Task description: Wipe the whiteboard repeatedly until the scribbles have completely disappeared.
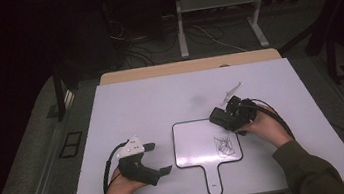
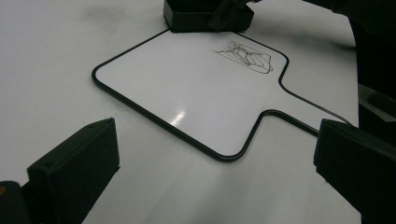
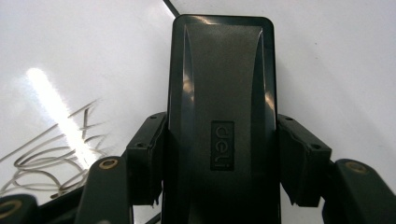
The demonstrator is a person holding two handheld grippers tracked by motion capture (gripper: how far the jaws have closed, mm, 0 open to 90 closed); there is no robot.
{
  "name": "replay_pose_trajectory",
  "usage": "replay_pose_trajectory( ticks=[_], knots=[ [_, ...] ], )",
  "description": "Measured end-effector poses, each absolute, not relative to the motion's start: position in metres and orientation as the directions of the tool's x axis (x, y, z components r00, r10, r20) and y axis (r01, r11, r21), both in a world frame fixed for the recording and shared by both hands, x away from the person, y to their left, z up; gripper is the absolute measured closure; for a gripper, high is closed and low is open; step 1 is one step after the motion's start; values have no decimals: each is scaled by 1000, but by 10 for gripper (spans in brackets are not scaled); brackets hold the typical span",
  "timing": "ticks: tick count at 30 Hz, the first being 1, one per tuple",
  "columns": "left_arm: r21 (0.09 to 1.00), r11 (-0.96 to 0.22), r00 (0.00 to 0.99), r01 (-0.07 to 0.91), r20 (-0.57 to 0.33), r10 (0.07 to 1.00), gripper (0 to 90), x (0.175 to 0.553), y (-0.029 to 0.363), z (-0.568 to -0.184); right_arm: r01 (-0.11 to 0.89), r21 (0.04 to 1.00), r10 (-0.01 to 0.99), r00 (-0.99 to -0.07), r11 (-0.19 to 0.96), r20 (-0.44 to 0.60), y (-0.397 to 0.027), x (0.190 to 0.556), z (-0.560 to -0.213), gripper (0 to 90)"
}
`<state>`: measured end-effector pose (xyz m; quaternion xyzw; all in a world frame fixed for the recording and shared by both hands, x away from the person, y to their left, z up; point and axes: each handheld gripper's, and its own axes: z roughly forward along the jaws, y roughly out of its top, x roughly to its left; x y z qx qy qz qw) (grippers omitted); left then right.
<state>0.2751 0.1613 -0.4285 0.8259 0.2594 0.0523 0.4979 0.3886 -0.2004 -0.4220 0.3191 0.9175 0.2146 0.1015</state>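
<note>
On the white tabletop [image 1: 135,102], the left claw [image 1: 160,158] rests with jaws apart, holding nothing. Beside it lies a handled whiteboard [image 1: 196,141] bearing a scribble [image 1: 226,145]. At its upper right corner, the right claw [image 3: 219,154] is clamped on a black eraser [image 3: 222,93].

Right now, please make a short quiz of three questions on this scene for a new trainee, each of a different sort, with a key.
1. True or false: the right tool is shut on the black eraser.
2. Multiple choice: where on the small whiteboard is the scribble? A) beside the handle's hanging hole B) in the board's near right corner, close to the eraser C) along the board's left edge
3. Fill in the missing word: the left tool is ____, with nothing between its jaws.

Key: 1 true; 2 B; 3 open.
</note>
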Motion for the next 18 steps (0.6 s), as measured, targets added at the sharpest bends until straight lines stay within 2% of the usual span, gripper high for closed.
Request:
replay_pose_trajectory(
  ticks=[18],
  knots=[
    [851,-364,858,378,-174,483,0,275,161,-428,486,458,557,-830,744,-26,-175,370,-422,386]
  ],
)
